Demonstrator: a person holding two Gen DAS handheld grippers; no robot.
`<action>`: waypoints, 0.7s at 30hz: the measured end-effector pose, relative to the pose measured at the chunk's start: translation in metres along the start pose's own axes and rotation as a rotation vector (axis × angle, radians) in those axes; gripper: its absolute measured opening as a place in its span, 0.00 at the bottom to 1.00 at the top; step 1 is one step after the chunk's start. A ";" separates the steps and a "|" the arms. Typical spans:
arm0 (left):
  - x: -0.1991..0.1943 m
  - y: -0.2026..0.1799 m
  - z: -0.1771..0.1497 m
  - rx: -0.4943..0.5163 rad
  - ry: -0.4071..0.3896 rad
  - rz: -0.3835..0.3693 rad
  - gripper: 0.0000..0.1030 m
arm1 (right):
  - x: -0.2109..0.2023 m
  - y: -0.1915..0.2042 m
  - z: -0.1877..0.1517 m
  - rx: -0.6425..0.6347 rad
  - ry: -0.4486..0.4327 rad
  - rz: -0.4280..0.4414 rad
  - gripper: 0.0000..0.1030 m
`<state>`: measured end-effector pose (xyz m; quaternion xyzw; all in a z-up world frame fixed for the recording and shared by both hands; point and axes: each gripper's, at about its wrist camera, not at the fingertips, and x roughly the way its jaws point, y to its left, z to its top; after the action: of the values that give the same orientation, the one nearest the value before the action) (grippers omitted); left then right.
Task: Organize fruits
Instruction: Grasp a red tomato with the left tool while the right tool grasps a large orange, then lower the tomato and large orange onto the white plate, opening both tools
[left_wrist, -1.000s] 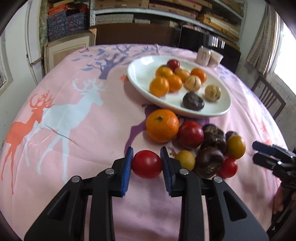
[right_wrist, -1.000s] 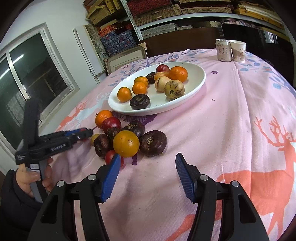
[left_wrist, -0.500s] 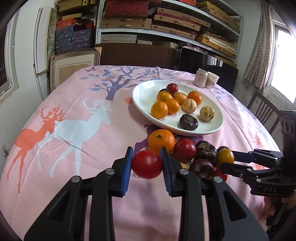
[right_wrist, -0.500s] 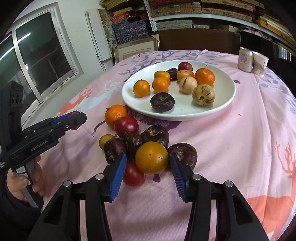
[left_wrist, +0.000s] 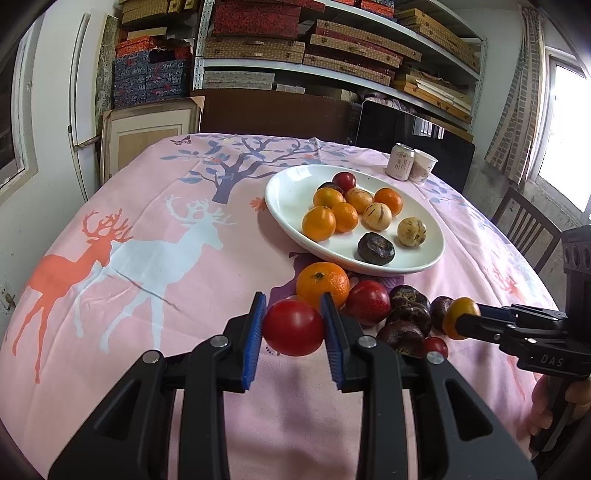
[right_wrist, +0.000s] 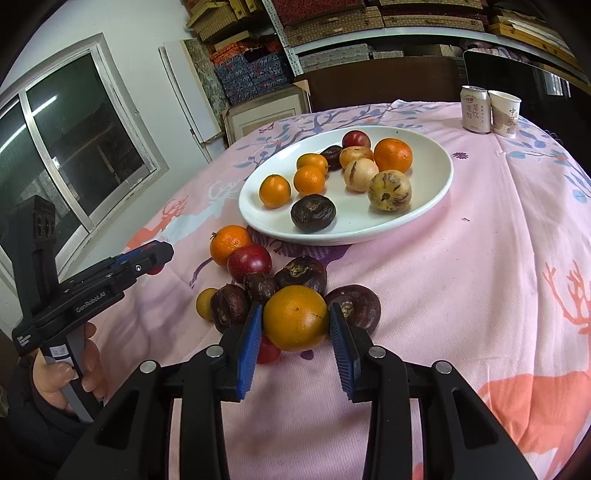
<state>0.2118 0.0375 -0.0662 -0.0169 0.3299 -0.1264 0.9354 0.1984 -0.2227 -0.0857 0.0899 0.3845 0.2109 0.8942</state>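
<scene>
Right wrist — right gripper (right_wrist: 295, 326) closing around orange fruit (right_wrist: 295, 317).

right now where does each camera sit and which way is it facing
Left wrist: on the left gripper, facing along it at the red tomato it holds and the white plate; the right gripper shows at right.
Right wrist: on the right gripper, closing around the orange fruit; a hand shows left.
Shared: plate, fruit pile.

I see a glossy red tomato (left_wrist: 293, 326) raised off the pink surface (left_wrist: 147, 258), an orange-yellow fruit (right_wrist: 295, 317) sitting in the loose pile of dark, red and orange fruit, and a white oval plate (right_wrist: 424, 199) holding more
</scene>
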 end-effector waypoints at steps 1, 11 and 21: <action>-0.001 0.000 0.000 0.001 -0.004 -0.002 0.29 | -0.003 -0.001 -0.001 0.001 -0.007 -0.003 0.36; -0.011 -0.011 -0.003 0.033 -0.018 -0.035 0.29 | -0.044 -0.020 0.007 0.016 -0.091 -0.030 0.36; -0.014 -0.045 0.050 0.119 -0.076 -0.065 0.29 | -0.064 -0.036 0.066 -0.015 -0.196 -0.065 0.36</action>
<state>0.2224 -0.0051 -0.0132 0.0233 0.2853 -0.1756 0.9419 0.2179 -0.2834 -0.0108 0.0908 0.2964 0.1751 0.9345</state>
